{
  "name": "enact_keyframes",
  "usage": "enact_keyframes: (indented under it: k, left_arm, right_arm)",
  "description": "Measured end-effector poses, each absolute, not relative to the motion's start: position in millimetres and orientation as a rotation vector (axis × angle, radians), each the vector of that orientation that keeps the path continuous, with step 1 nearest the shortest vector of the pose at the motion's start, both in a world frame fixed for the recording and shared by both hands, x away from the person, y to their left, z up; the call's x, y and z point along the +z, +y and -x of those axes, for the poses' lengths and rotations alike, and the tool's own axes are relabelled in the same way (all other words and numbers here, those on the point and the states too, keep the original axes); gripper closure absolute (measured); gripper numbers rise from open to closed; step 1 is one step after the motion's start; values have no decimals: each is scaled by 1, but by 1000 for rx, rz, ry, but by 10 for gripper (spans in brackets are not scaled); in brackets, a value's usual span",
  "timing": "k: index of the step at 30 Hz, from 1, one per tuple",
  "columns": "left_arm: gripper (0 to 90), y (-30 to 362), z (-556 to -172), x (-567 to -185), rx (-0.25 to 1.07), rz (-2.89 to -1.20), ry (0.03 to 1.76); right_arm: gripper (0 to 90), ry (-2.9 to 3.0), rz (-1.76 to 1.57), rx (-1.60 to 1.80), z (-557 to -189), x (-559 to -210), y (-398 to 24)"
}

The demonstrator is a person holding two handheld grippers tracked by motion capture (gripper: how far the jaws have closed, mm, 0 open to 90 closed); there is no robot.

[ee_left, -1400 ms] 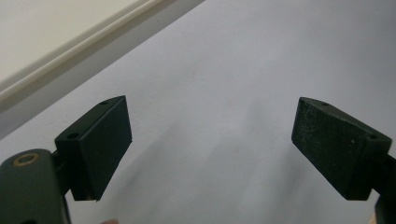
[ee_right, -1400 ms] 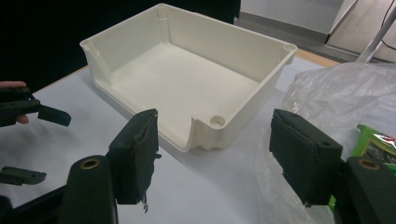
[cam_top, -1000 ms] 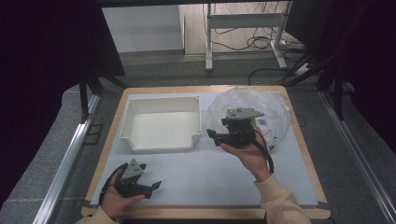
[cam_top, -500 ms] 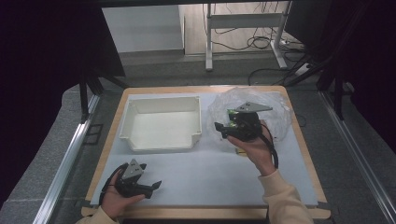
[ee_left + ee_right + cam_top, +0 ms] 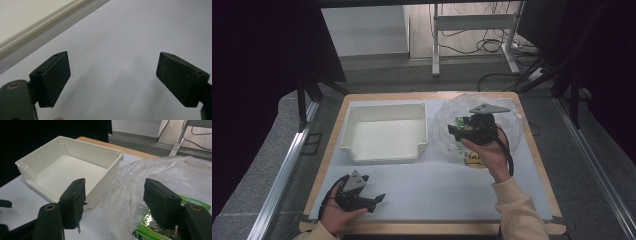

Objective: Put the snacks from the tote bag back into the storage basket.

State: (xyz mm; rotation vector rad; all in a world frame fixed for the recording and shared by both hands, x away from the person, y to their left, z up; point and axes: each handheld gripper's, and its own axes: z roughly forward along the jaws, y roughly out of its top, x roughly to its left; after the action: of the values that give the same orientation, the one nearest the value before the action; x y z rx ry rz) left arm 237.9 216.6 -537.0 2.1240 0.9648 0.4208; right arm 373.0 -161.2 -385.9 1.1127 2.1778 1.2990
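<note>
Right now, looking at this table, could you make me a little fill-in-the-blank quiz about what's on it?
1. The white tray on the table holds ____.
2. The green packet lies inside a clear plastic ____.
3. The fingers of the right gripper stand ____, just above the clear wrapping beside the tray.
4. The left gripper rests near the table's ____ edge, closest to the person.

Missing words: nothing; bag; open; front

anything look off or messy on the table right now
Nothing is spilled or broken. The clear plastic bag lies crumpled right of the white bin, green packets inside it and one packet poking out at its near edge. The bin sits square and empty.
</note>
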Motion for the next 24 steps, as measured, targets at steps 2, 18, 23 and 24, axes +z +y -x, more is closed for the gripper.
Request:
enact_keyframes:
  k: [2, 18, 23, 24]
  left_arm:
    - [122, 216, -238, -537, 423, -2123, 969]
    - [122, 218, -239, -537, 421, -2115, 973]
    - [122, 218, -238, -537, 421, -2113, 970]
    - [122, 217, -238, -537, 420, -2114, 968]
  right_arm:
    - [351, 2174, -1117, 1297, -375, -385, -163]
    - [352, 2144, -1191, 1266, -398, -389, -179]
    - [357, 2142, -1226, 1242, -405, -393, -184]
    - [358, 2140, -1231, 1234, -407, -395, -185]
